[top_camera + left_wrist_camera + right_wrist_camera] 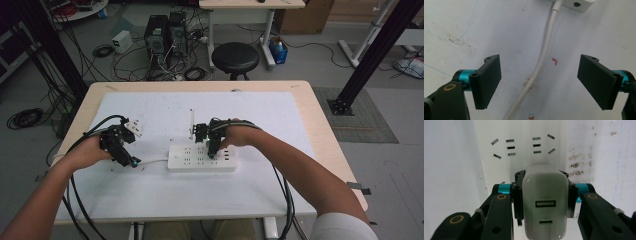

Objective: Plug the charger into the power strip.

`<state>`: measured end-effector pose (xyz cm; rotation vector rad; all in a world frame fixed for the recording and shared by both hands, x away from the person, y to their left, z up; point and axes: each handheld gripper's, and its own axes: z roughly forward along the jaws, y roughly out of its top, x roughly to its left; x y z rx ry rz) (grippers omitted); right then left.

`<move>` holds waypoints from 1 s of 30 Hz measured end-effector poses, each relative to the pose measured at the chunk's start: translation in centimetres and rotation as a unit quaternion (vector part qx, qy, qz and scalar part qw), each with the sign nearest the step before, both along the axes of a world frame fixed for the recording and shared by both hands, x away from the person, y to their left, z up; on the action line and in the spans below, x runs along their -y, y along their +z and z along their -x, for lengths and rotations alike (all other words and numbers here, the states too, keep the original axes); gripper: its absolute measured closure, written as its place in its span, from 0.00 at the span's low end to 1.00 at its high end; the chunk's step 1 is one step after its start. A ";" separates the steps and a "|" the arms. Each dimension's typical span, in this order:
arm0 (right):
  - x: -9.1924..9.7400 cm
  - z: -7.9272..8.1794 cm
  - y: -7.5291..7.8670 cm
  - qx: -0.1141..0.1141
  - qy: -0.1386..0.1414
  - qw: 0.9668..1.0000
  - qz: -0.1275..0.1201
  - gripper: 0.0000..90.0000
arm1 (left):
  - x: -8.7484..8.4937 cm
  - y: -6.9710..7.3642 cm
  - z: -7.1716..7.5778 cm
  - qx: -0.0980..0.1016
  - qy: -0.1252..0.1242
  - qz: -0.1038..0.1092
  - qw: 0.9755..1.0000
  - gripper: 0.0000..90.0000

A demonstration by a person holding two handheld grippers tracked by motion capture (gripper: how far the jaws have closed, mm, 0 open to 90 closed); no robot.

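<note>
- The right gripper has its two black jaws clamped on the sides of a white charger, whose face shows a USB port above a smaller oval port
- The charger sits over the white power strip, with rows of socket slots just beyond it; whether its pins are in the sockets cannot be told
- From above, the right gripper points down onto the power strip, which lies near the middle of the white mat
- The left gripper has its jaws wide apart, pressing on nothing; the strip's white cable runs across the mat between them
- From above, the left gripper hangs left of the strip, over the cable
- A small white adapter lies just behind the left hand
- The mat covers a wooden table
</note>
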<state>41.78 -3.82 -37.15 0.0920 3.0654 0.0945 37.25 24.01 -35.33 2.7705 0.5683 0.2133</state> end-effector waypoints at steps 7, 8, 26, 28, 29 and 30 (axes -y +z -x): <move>0.0 0.3 -0.3 0.011 0.013 1.000 0.010 0.69 | -0.2 -0.2 -0.1 -0.002 0.002 0.001 1.000 0.21; 0.0 0.4 -0.4 0.017 0.019 1.000 0.015 0.69 | -0.1 -0.3 -0.1 -0.003 0.004 0.004 1.000 0.21; 0.6 0.3 -0.3 0.008 0.018 1.000 -0.024 0.42 | -0.1 -0.2 0.1 0.001 0.007 0.004 1.000 0.21; 0.8 0.2 -0.1 -0.001 0.004 0.999 -0.038 0.42 | -0.2 -0.2 0.1 0.003 0.008 0.004 1.000 0.21; 1.4 0.0 0.5 -0.007 -0.009 0.998 -0.066 0.33 | -0.2 -0.2 0.1 0.004 0.011 0.006 1.000 0.21; 1.4 0.0 0.5 -0.007 -0.009 0.998 -0.066 0.33 | -0.3 -0.1 0.1 0.005 0.009 0.004 1.000 0.21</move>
